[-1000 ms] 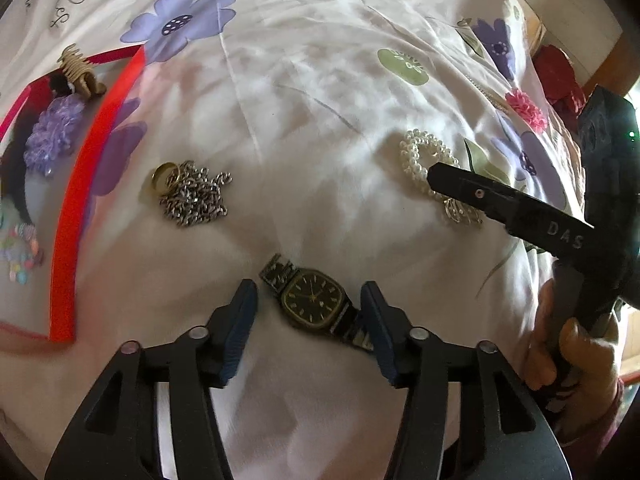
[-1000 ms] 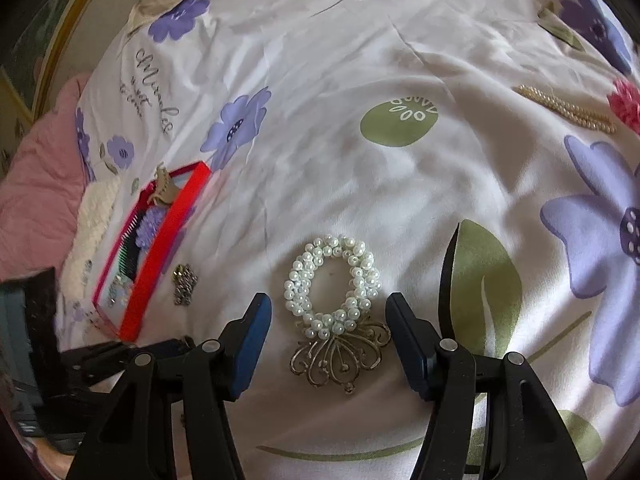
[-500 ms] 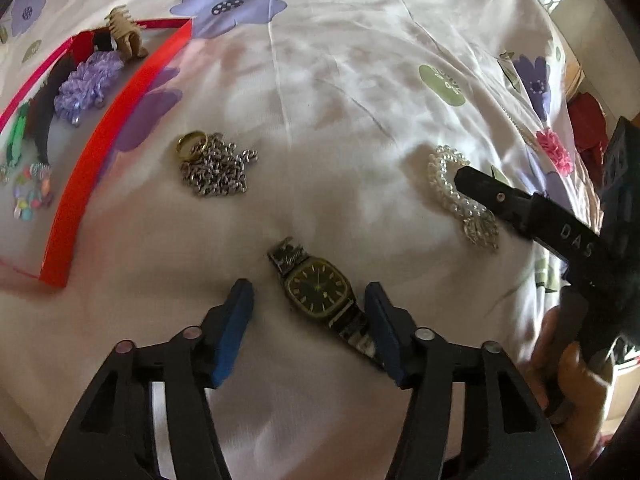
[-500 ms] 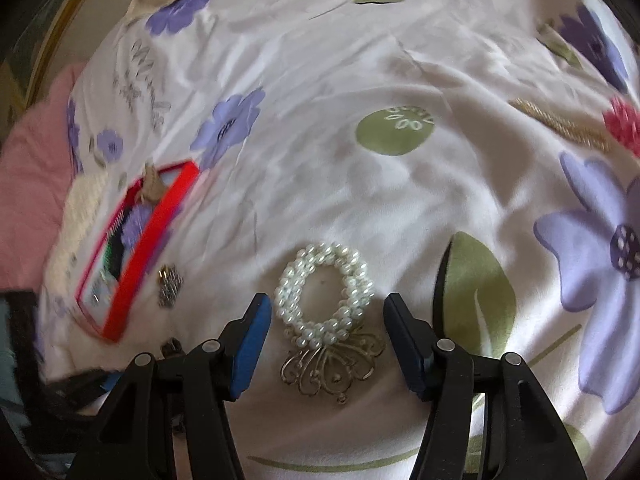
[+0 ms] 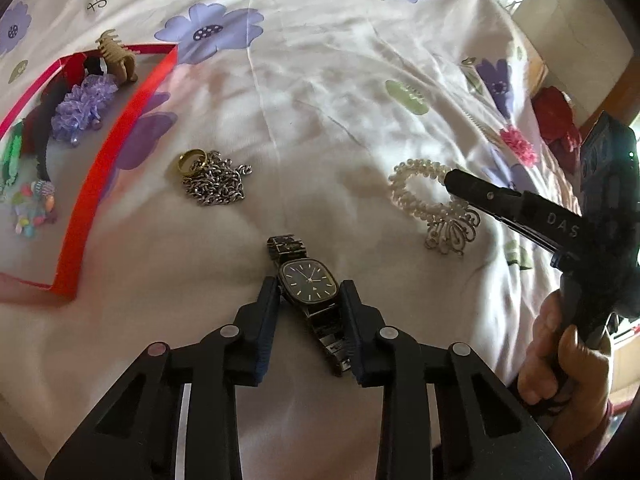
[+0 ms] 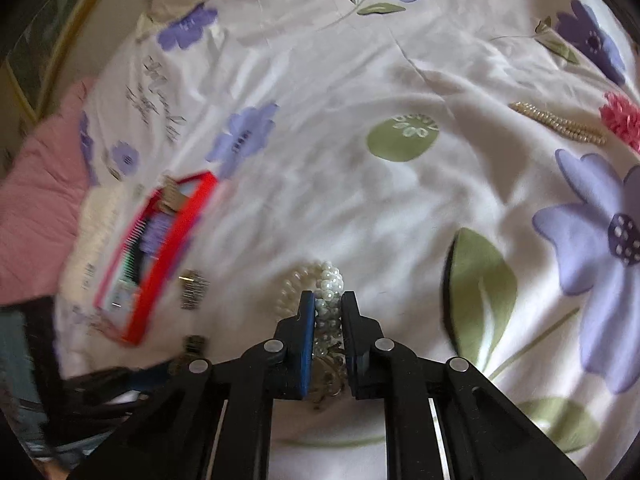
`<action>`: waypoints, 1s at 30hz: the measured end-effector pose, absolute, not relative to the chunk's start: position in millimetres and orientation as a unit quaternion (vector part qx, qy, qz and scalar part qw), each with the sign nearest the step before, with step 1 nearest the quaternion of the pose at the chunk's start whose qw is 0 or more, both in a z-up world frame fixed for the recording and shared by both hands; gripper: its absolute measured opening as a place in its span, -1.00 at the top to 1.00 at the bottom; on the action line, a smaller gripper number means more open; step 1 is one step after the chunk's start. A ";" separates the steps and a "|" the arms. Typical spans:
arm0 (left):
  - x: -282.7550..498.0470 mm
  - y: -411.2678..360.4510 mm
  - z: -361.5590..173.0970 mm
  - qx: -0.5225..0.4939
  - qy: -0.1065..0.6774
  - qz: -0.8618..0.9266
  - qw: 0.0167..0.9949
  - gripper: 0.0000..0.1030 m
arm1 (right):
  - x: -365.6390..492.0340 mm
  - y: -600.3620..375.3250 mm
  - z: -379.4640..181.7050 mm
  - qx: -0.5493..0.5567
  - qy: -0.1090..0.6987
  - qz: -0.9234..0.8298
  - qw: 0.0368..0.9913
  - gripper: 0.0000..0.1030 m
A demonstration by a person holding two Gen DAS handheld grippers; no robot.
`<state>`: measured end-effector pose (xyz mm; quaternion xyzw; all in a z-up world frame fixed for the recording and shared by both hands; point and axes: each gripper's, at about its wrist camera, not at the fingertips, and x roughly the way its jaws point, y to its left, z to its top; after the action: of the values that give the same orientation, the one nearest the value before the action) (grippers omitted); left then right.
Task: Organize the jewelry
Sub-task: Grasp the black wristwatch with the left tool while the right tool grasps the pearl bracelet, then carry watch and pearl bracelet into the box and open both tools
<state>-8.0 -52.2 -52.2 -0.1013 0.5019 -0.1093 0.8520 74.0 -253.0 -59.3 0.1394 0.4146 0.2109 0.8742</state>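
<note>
A dark-faced wristwatch [image 5: 309, 282] lies on the floral bedsheet. My left gripper [image 5: 309, 292] has closed on its case, both pads touching it. A white pearl bracelet with a silver filigree ornament [image 5: 432, 200] lies to the right. My right gripper [image 6: 327, 300] is shut on the pearl bracelet [image 6: 329, 292]; in the left wrist view one of its fingers [image 5: 480, 192] lies over the bracelet. A red-rimmed tray [image 5: 120, 128] at the left holds hair clips and scrunchies. A silver chain [image 5: 214, 184] and a gold ring [image 5: 191, 159] lie beside the tray.
A bead strand [image 6: 560, 124] and a pink flower piece [image 6: 622, 118] lie far right on the sheet. A pink cloth [image 6: 36, 220] lies beyond the tray. The person's hand [image 5: 560, 356] holds the right gripper's handle.
Both grippers went from wide open to closed: the left on the watch, the right on the pearl bracelet. The right view has shifted and blurred.
</note>
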 end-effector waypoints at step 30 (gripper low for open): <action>-49.9 58.7 17.1 -0.149 0.393 -0.088 0.903 0.45 | 46.8 -154.4 -9.2 0.144 0.387 0.317 0.854 0.76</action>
<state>-49.9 58.7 17.1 -0.1489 0.3928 -0.0884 0.9032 46.8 -154.4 -9.2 0.1439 0.3873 0.3169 0.8538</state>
